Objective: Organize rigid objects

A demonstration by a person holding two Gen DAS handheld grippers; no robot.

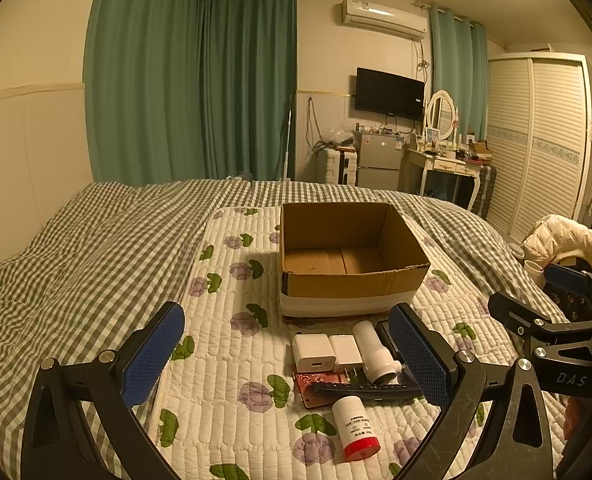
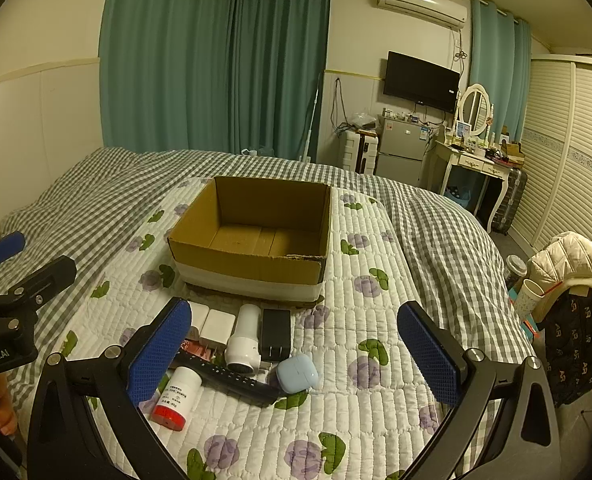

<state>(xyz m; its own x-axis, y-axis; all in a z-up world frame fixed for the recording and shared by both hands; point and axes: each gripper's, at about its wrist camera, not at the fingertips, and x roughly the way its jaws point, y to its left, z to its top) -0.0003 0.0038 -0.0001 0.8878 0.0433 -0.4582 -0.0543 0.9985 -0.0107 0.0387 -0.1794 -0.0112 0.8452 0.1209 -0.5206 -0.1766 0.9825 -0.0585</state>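
An open cardboard box (image 1: 352,280) (image 2: 252,264) stands empty on the quilted mat. In front of it lies a cluster: two white chargers (image 1: 314,352) (image 2: 217,326), a white cylindrical device (image 1: 372,350) (image 2: 245,340), a black adapter (image 2: 276,334), a dark remote (image 1: 368,391) (image 2: 232,378), a white bottle with a red cap (image 1: 354,426) (image 2: 178,396) and a pale blue earbud case (image 2: 297,373). My left gripper (image 1: 288,356) is open above the mat, its right finger beside the cluster. My right gripper (image 2: 294,360) is open, spanning the cluster.
The floral quilted mat (image 1: 232,360) (image 2: 368,320) lies on a grey checked bed cover (image 1: 76,264). A chair with a cream jacket (image 2: 572,260) and cups stands at the bed's right edge. A fridge, dressing table and wardrobe line the far wall.
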